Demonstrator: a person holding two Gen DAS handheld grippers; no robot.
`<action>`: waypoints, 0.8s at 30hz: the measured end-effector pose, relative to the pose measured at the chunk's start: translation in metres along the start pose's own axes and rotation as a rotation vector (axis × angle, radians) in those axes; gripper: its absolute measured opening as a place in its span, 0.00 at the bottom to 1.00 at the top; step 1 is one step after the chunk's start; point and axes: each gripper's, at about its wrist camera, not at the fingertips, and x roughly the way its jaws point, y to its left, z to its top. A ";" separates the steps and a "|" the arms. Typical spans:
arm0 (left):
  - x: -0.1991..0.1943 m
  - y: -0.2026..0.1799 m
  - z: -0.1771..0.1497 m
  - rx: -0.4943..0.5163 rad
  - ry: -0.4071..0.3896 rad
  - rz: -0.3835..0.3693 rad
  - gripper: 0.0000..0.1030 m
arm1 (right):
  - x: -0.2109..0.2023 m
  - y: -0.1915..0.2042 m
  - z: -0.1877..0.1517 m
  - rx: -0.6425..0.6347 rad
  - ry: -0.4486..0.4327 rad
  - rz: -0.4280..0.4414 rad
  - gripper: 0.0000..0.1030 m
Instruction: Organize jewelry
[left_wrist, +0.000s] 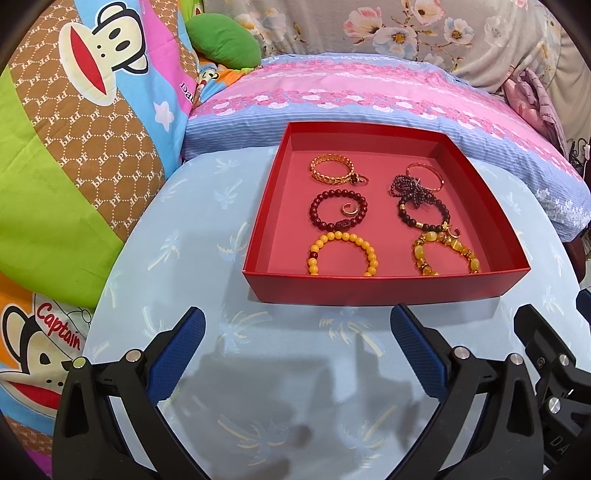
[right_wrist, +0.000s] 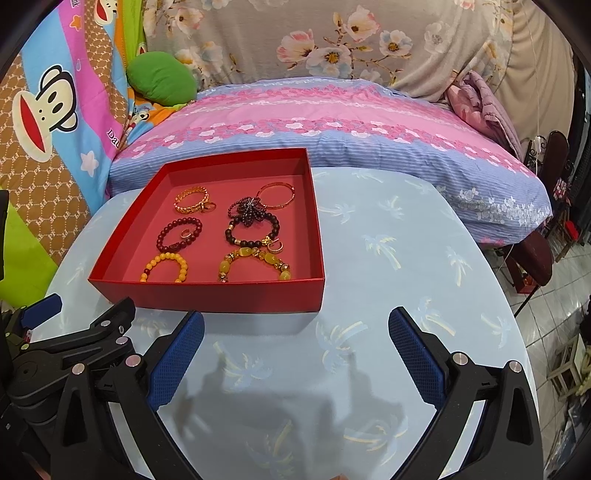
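A red box (left_wrist: 384, 290) (right_wrist: 207, 295) stands on the table and holds several bracelets and rings. In it lie a gold chain bracelet (left_wrist: 331, 168), a dark red bead bracelet (left_wrist: 338, 208), a yellow bead bracelet (left_wrist: 341, 254), an amber bead bracelet (left_wrist: 445, 253), a dark bead bracelet (left_wrist: 423, 212) and a thin gold bangle (left_wrist: 424, 176). My left gripper (left_wrist: 297, 321) is open and empty, just in front of the box. My right gripper (right_wrist: 295, 325) is open and empty, in front of the box's right corner. The right gripper's finger shows at the right edge of the left wrist view (left_wrist: 535, 332).
The table (right_wrist: 388, 258) has a pale blue cloth with palm prints. A pink and blue pillow (left_wrist: 369, 96) lies behind it. A cartoon monkey blanket (left_wrist: 74, 129) is at the left. Tiled floor and furniture (right_wrist: 554, 314) are at the right.
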 end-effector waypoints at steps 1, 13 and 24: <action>0.000 0.000 0.000 0.000 0.001 -0.001 0.93 | 0.000 0.000 0.000 0.000 0.001 -0.001 0.94; 0.002 -0.003 0.001 0.005 0.000 -0.003 0.93 | 0.002 -0.004 -0.003 0.012 0.000 -0.005 0.94; 0.003 -0.004 0.000 0.003 0.007 0.002 0.93 | 0.003 -0.005 -0.003 0.015 0.008 -0.008 0.94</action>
